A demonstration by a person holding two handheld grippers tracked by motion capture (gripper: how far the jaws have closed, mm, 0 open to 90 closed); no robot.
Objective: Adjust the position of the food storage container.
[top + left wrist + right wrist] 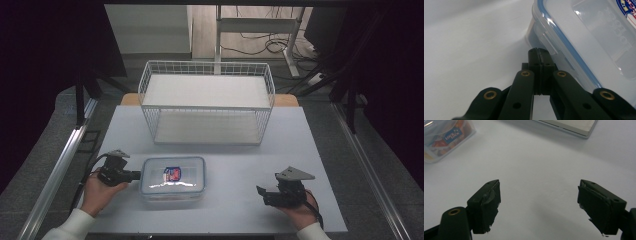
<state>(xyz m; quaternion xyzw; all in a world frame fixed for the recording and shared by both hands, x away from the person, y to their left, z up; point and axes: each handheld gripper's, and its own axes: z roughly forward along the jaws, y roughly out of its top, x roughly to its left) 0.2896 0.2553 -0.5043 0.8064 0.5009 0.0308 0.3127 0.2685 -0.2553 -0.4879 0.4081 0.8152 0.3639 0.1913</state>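
A clear plastic food box (173,177) with a blue-sealed snap lid and a red and blue label lies on the white table near the front, left of centre. My left gripper (136,175) is shut, its tips right at the box's left side. In the left gripper view the closed jaws (539,53) meet just under the lid's side flap of the box (584,40), with nothing between them. My right gripper (260,192) rests on the table at the front right, open and empty. In the right gripper view its jaws (537,202) stand wide apart, and a corner of the box (444,138) lies far left.
A white wire basket rack (207,102) with two shelves stands at the back middle of the table; its lower corner (574,126) appears in the right gripper view. Bare tabletop (240,165) lies between the box and my right gripper. Metal rails run along both table sides.
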